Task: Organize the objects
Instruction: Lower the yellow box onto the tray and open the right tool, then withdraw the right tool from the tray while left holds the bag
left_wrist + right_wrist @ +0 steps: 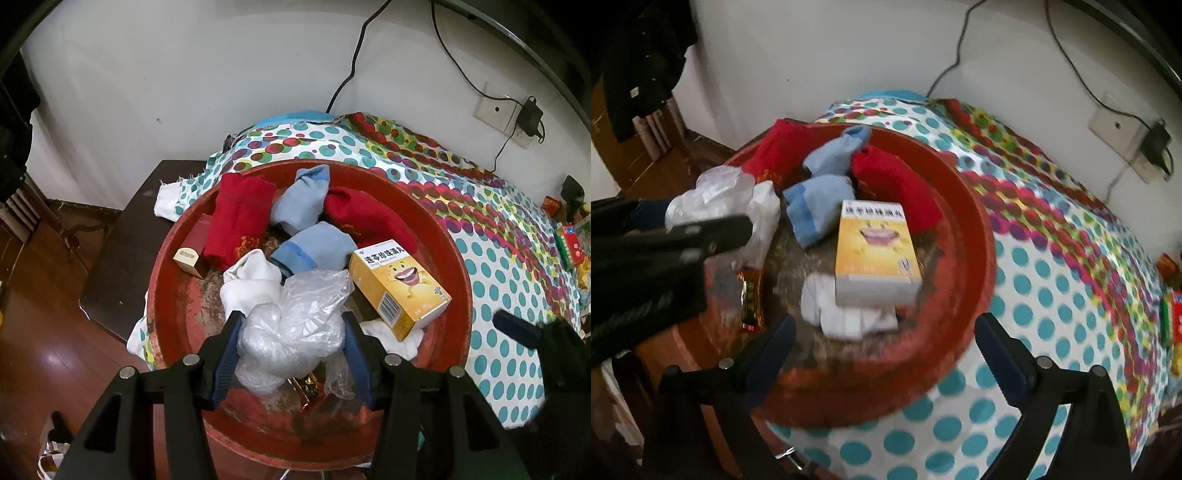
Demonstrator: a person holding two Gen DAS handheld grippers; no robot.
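Red basin (458, 258) on a bench covered by a dotted cloth (498, 266), holding red, blue and white socks, a maroon box (192, 251) and a yellow box (873, 251). The left tool (291, 343) is closed about a crumpled clear plastic bag (295, 325), pads pressing on both sides, above the basin's near part. The right tool (884, 339) stands wide apart with nothing between its pads, just short of the yellow box, which lies on a white sock (846, 317). The step in hand appears to be gathering items into the basin. Next, presumably, the bag must be set down or carried off, and the right tool sent for another item.
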